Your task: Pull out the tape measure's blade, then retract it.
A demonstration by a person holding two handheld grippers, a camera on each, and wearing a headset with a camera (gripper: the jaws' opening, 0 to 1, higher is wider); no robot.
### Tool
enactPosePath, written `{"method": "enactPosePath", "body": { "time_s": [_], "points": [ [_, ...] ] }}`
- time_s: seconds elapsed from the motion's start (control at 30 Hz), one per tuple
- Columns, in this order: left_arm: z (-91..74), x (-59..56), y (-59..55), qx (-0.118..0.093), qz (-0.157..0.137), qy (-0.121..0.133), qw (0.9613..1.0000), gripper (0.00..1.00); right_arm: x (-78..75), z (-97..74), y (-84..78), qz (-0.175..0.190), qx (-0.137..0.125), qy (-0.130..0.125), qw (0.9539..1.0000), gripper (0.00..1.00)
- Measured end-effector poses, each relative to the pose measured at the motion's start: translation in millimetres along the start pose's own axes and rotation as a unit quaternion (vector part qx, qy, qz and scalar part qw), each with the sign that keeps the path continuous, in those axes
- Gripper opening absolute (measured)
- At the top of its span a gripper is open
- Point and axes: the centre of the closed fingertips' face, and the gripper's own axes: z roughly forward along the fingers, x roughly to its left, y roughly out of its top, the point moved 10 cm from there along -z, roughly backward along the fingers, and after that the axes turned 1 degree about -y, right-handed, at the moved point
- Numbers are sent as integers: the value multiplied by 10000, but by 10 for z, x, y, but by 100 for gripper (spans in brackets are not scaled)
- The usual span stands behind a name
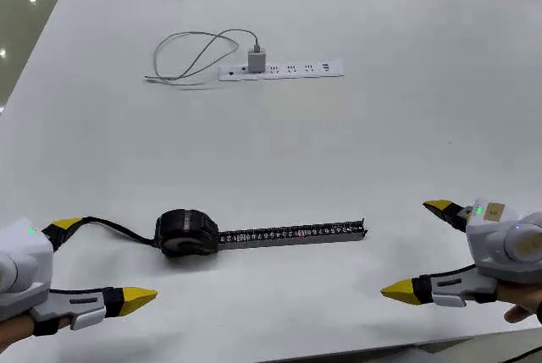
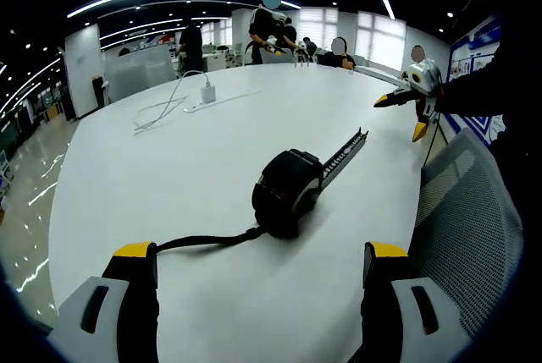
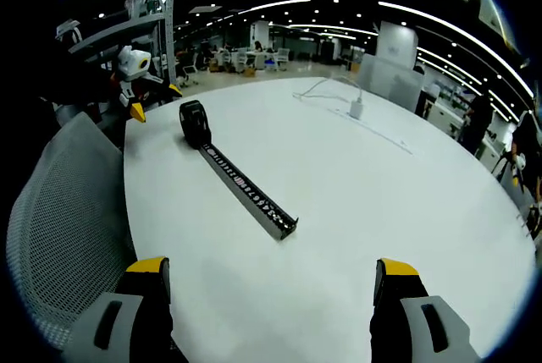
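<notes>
A black tape measure lies on the white table, its blade pulled out to the right and its wrist strap trailing left. My left gripper stands open at the near left, jaws either side of the strap end, touching nothing. In the left gripper view the case sits ahead with the strap running toward the jaws. My right gripper is open at the near right, a little beyond the blade's hook. The right gripper view has the blade ending ahead at its hook.
A white power strip with a plugged charger and looped cable lies toward the far side. The table's near edge runs just below both grippers. A mesh chair back stands beside the table. People are at the far end of the room.
</notes>
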Motion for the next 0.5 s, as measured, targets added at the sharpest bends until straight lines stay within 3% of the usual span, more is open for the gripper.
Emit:
{"method": "enactPosePath", "body": {
  "time_s": [0.07, 0.23, 0.33, 0.5],
  "points": [
    [-25, -3, -10, -83, -33, 127, 9999, 99, 3, -21, -34, 131, -27, -47, 9999, 99],
    [-63, -47, -94, -50, -97, 180, 9998, 99, 25, -104, -139, 275, -54, -133, 9995, 99],
    [-72, -70, -123, -34, -227, 39, 9997, 99, 27, -140, -176, 310, -10, -160, 9994, 99],
    [-78, -114, -163, 67, -133, 14, 9999, 99, 43, -197, -233, 358, 28, -150, 9992, 99]
  ]
}}
